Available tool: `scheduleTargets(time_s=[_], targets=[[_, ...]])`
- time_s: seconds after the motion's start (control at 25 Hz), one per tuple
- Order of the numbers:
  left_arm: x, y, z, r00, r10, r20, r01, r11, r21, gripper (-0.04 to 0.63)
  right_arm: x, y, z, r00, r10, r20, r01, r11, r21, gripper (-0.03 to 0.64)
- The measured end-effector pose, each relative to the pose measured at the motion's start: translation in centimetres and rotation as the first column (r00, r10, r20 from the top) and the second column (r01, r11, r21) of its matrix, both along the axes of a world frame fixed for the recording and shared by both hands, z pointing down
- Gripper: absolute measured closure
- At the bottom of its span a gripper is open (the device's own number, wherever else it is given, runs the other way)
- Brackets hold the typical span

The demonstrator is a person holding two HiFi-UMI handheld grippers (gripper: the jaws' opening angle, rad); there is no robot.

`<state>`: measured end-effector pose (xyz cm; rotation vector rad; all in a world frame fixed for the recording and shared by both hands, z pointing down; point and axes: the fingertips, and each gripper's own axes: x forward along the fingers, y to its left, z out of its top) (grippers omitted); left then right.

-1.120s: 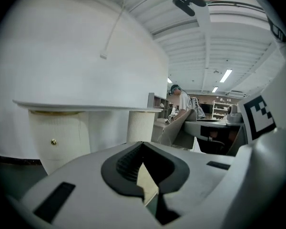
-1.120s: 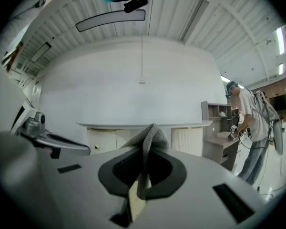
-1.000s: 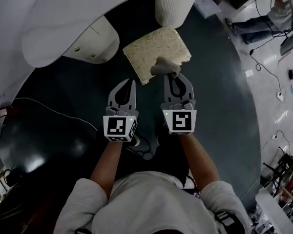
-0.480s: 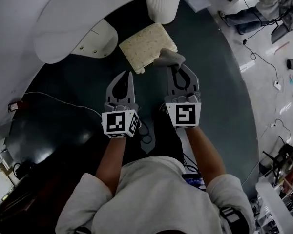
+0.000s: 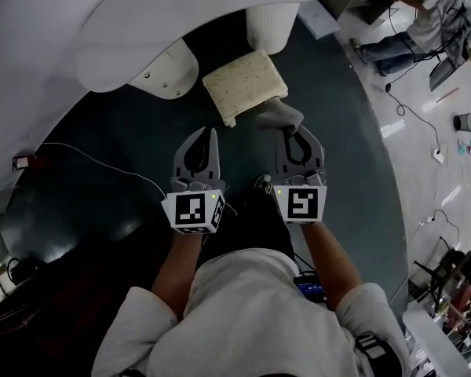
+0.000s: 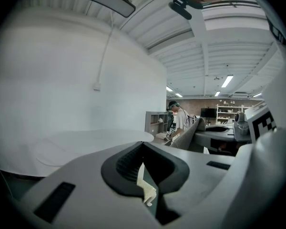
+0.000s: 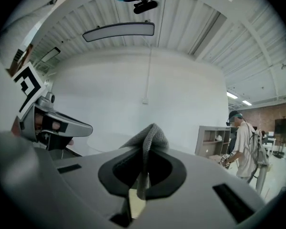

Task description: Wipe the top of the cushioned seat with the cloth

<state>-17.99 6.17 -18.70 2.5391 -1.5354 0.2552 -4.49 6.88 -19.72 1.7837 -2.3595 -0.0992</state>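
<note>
1. Head view: your right gripper [image 5: 289,132] is clamped on a bunched grey cloth [image 5: 279,115] that sticks out past its tips. The cushioned seat [image 5: 243,81] stands on the dark floor [image 5: 125,140] just ahead of that gripper and a little toward your left gripper's side. It is a low square stool with a cream, speckled, padded top and soft rounded edges. The cloth hangs at the seat's near corner; I cannot tell whether it touches. Your left gripper [image 5: 213,134] is level with the right one, a short way to its left, with the seat ahead of it and to its right.

2. Left gripper view: the left gripper [image 6: 144,151] has its jaws together with nothing between them. A cream sliver, probably the seat, shows below them.

3. Right gripper view: the right gripper [image 7: 145,151] has its jaws pinched on the cloth [image 7: 150,137], whose knitted fold stands up above them.

4. Judgement: wiping looks about to begin. Carry the cloth forward and down until the loose fold lies flat on the padding. Press lightly, since the cushion will likely give. Sweep in overlapping strokes from near edge to far edge, and keep the grip firm so the cloth doesn't drag out. The left gripper could steady the stool's side if it slides.
</note>
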Motion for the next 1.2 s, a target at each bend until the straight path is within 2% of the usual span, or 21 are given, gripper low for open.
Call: scheduleTargets(time_s=[0.08,0.28,0.4,0.6,0.72,1.0,1.2], targets=[[-0.7,1.2,-0.5,1.0,0.013,0.003,-0.013,1.0,0.012,0.581,-1.1,1.1,-0.8,1.0,0.006,-0.02,-0.006,1.0,0.014,0.603],[-3.3,5.4,-2.3,1.0,0.024,-0.019,-0.023,0.999,0.043,0.581,-4.4,4.6,-2.9,0.999,0.023,0.023,-0.023,1.0,0.009,0.603],[-5.0,6.5,-3.9,0.999,0.028,-0.042,-0.025,0.997,0.075,0.581,-5.7,6.2,-5.1,0.998,0.036,0.045,-0.037,0.999,0.039,0.603],[-7.1,9.3,-6.3,0.997,0.034,-0.072,-0.026,0.994,0.105,0.581,-7.5,9.7,-7.8,0.999,0.047,0.0,-0.047,0.996,0.079,0.603],[-8.7,10.4,-7.6,0.995,0.052,-0.079,-0.042,0.991,0.127,0.581,-9.4,11.0,-9.3,0.998,0.062,0.015,-0.063,0.993,0.097,0.603],[-8.5,12.8,-7.9,0.989,0.106,-0.107,-0.09,0.985,0.146,0.581,-10.0,13.6,-9.4,0.995,0.095,0.01,-0.096,0.992,0.077,0.603],[-8.9,15.1,-8.4,0.985,0.128,-0.119,-0.109,0.983,0.149,0.581,-10.8,15.6,-11.3,0.996,0.085,-0.016,-0.082,0.989,0.125,0.603]])
